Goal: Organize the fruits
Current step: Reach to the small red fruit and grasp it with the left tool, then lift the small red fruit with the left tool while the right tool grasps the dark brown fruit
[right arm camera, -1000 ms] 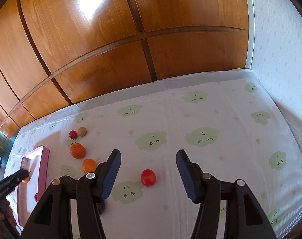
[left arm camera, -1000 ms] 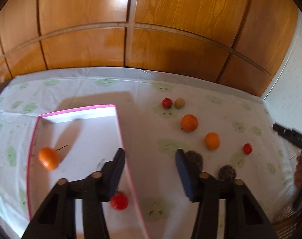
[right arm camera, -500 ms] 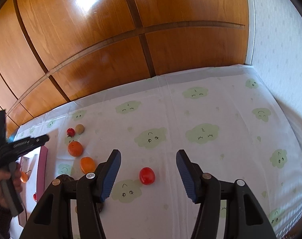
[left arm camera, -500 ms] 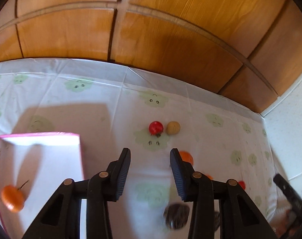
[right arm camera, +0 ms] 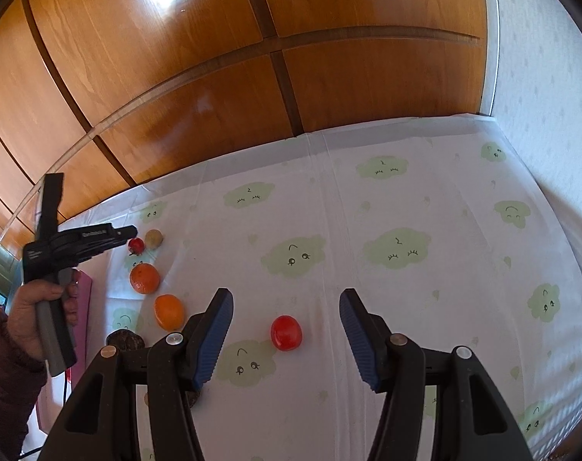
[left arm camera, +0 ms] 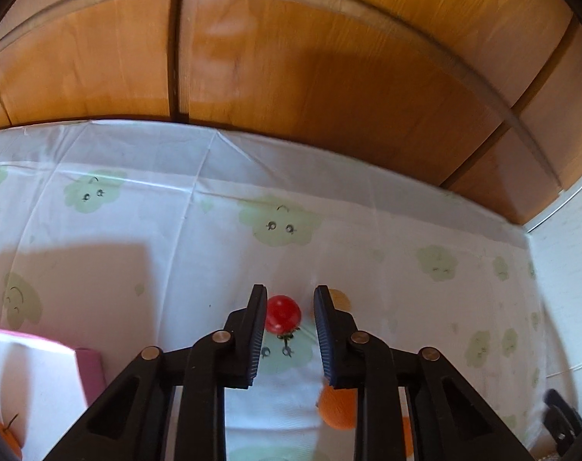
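In the left wrist view my left gripper [left arm camera: 289, 294] has its jaws closing. A small red fruit [left arm camera: 284, 313] sits on the cloth between the fingertips, against the left pad, with a sliver of gap at the right pad. A tan fruit [left arm camera: 339, 299] lies just right of it and an orange [left arm camera: 337, 407] lies nearer. The right wrist view shows the left gripper [right arm camera: 131, 231] just above that red fruit [right arm camera: 136, 245]. My right gripper [right arm camera: 286, 299] is open above a red tomato [right arm camera: 286, 333], holding nothing.
A pink-walled tray [left arm camera: 89, 368] at the lower left holds an orange [left arm camera: 4, 438]. Two oranges [right arm camera: 145, 277] [right arm camera: 169, 311] and a dark fruit [right arm camera: 125, 340] lie on the cloud-print cloth. A person's hand [right arm camera: 33, 307] grips the left tool. Wooden panels back the table.
My left gripper has travelled from over the pink tray to the red fruit near the far edge, and its jaws have narrowed. The right gripper has stayed put.
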